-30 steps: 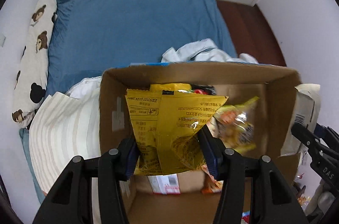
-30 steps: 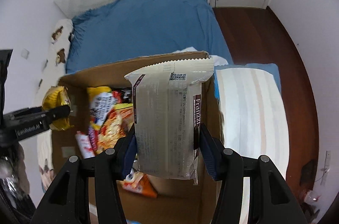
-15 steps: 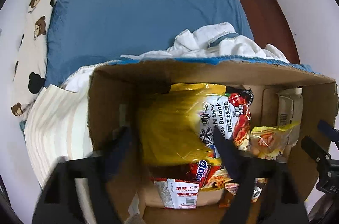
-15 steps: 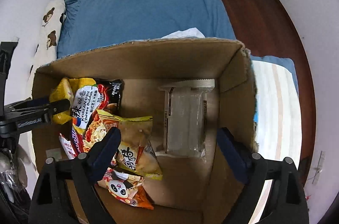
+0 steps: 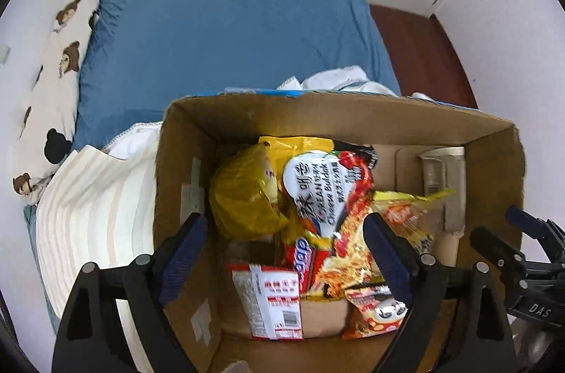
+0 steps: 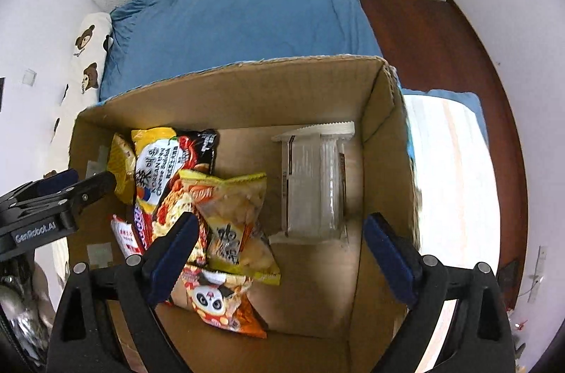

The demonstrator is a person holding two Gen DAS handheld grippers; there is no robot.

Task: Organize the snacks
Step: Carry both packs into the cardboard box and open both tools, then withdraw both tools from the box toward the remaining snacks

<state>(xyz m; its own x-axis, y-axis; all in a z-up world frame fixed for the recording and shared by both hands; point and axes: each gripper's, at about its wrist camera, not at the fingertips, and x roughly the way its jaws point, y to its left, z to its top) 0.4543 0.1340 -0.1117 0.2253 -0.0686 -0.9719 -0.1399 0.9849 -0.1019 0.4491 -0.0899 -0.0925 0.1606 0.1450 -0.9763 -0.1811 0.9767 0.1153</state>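
An open cardboard box (image 5: 317, 104) (image 6: 247, 73) holds several snack packs. My left gripper (image 5: 282, 224) hangs over its left half, its jaws opening with nothing gripped. Below it a crumpled yellow bag (image 5: 243, 196) lies beside a Buldak noodle pack (image 5: 325, 189) (image 6: 166, 164). My right gripper (image 6: 282, 221) stands open over the right half. Under it a pale long packet (image 6: 314, 182) (image 5: 441, 168) lies on the box floor near the right wall. A yellow chip bag (image 6: 233, 214) and a panda packet (image 6: 219, 302) sit in the middle.
The box rests on a bed with a blue cover (image 5: 226, 30). A bear-print pillow (image 5: 53, 83) lies at the left, a striped cloth (image 5: 91, 214) beside the box, white clothes (image 5: 335, 80) behind it. Dark wooden floor (image 6: 441, 41) runs along the right.
Both grippers have let go. The yellow bags dropped from the left one and the pale packet from the right one into the box, and both pairs of jaws spread wide.
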